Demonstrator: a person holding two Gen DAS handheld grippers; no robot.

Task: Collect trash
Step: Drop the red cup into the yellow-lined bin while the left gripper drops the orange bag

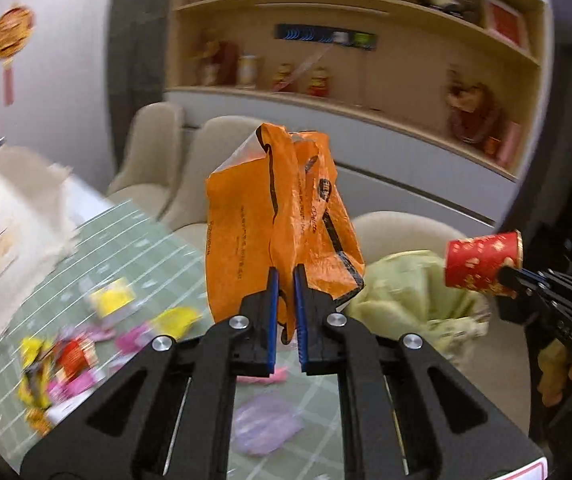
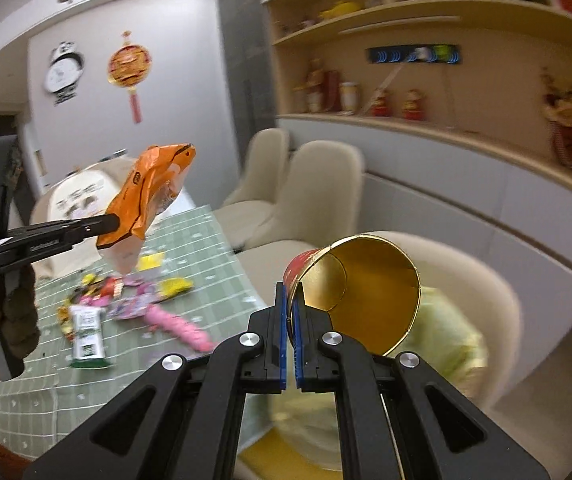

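My left gripper (image 1: pixel 286 276) is shut on an orange snack bag (image 1: pixel 282 216), which hangs in the air above the table; the same bag (image 2: pixel 146 196) and left gripper (image 2: pixel 114 222) show at the left of the right wrist view. My right gripper (image 2: pixel 292 292) is shut on the rim of a red paper cup with a gold inside (image 2: pixel 366 292), tipped on its side. That cup (image 1: pixel 482 264) and right gripper (image 1: pixel 506 274) appear at the right of the left wrist view, above a pale green trash bag (image 1: pixel 414 296).
Several wrappers (image 2: pixel 134 300) lie scattered on the green checked tablecloth (image 1: pixel 142 248); a purple wrapper (image 1: pixel 266 424) lies near the front. Cream chairs (image 2: pixel 310 192) stand beyond the table's far edge. A white bag (image 1: pixel 2 232) sits at the left. Shelves with figurines line the back wall.
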